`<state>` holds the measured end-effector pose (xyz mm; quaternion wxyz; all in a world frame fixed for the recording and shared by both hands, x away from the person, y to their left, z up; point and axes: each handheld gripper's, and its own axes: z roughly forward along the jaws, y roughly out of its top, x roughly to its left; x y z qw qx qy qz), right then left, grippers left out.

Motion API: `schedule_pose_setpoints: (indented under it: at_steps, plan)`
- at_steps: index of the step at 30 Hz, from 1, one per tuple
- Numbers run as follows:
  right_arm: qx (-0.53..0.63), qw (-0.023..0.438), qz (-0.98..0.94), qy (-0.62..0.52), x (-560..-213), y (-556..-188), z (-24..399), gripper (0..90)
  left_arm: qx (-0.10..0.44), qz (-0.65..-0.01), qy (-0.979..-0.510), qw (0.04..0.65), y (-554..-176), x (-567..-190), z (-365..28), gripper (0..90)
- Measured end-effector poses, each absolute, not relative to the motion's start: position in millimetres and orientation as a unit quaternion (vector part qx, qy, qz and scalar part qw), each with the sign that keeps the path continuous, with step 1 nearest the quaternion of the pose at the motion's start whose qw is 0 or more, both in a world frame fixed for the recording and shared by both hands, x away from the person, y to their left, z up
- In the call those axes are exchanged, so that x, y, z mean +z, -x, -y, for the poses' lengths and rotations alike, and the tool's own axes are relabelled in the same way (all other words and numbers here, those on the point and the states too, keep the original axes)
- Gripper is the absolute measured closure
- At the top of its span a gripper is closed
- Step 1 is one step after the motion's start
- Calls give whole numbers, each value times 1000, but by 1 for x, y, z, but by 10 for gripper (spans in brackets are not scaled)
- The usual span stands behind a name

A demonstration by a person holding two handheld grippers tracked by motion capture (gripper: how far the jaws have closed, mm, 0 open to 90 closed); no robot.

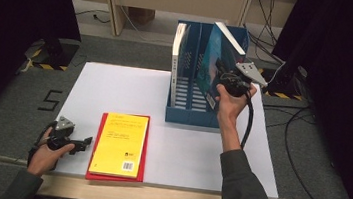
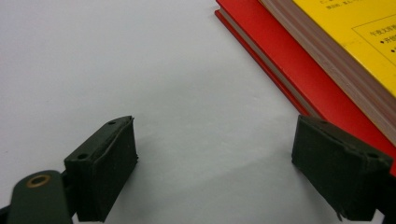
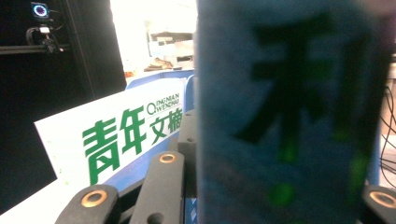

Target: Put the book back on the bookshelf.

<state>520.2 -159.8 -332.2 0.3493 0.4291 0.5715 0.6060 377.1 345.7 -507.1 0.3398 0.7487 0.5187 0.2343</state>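
High view: the right gripper (image 1: 223, 77), held in the right hand (image 1: 232, 98), clamps a blue-covered book (image 1: 207, 68) by its lower edge. The book tilts, its top leaning toward 1 o'clock, and it stands in the right-hand compartment of the blue file rack (image 1: 185, 111), which sits at the 12 o'clock side of the white table (image 1: 183, 150). A second book with a white cover (image 1: 176, 59) stands upright in the rack's left compartment, at 9 o'clock from the held one and apart from it.

Right gripper view: the held book's spine (image 3: 289, 116) rises close and blurred between the black jaws, which are closed on it; the white-covered book with green characters (image 3: 116, 135) lies at 9 o'clock.

At 7 o'clock on the table, the left gripper (image 1: 79, 144) rests in the left hand (image 1: 47, 155), just beside a yellow book (image 1: 120, 143) stacked on a red book (image 1: 140, 173).

Left gripper view: the jaws stand wide apart over bare table (image 2: 140, 70), gripping nothing; the right-side pad (image 2: 336, 168) sits against the red book's edge (image 2: 289, 65), at 2 o'clock, with the yellow book (image 2: 355, 28) on top
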Motion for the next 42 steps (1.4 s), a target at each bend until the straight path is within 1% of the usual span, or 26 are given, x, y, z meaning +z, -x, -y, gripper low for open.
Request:
schedule_pose_setpoints:
  at_steps: [6, 17, 23, 31, 38, 40, 42]
  plan:
    - [604, 347, -567, -440, -337, -534, 152, 744, 234, -519, -749, 340, -377, -507, -346, 129]
    - [582, 362, -571, -453, -348, -568, 131, 743, 234, -519, -749, 340, -377, -507, -346, 130]
    - [579, 364, -563, -464, -357, -580, 129, 743, 237, -518, -749, 339, -377, -507, -345, 133]
    - [576, 367, -564, -465, -368, -590, 123, 741, 234, -518, -749, 340, -377, -507, -346, 132]
    - [571, 362, -568, -469, -377, -597, 115, 738, 237, -517, -749, 340, -377, -507, -345, 133]
    - [577, 353, -563, -476, -381, -598, 114, 737, 236, -518, -749, 340, -377, -507, -345, 134]
    - [574, 357, -567, -472, -383, -599, 114, 737, 235, -518, -749, 340, -377, -507, -346, 133]
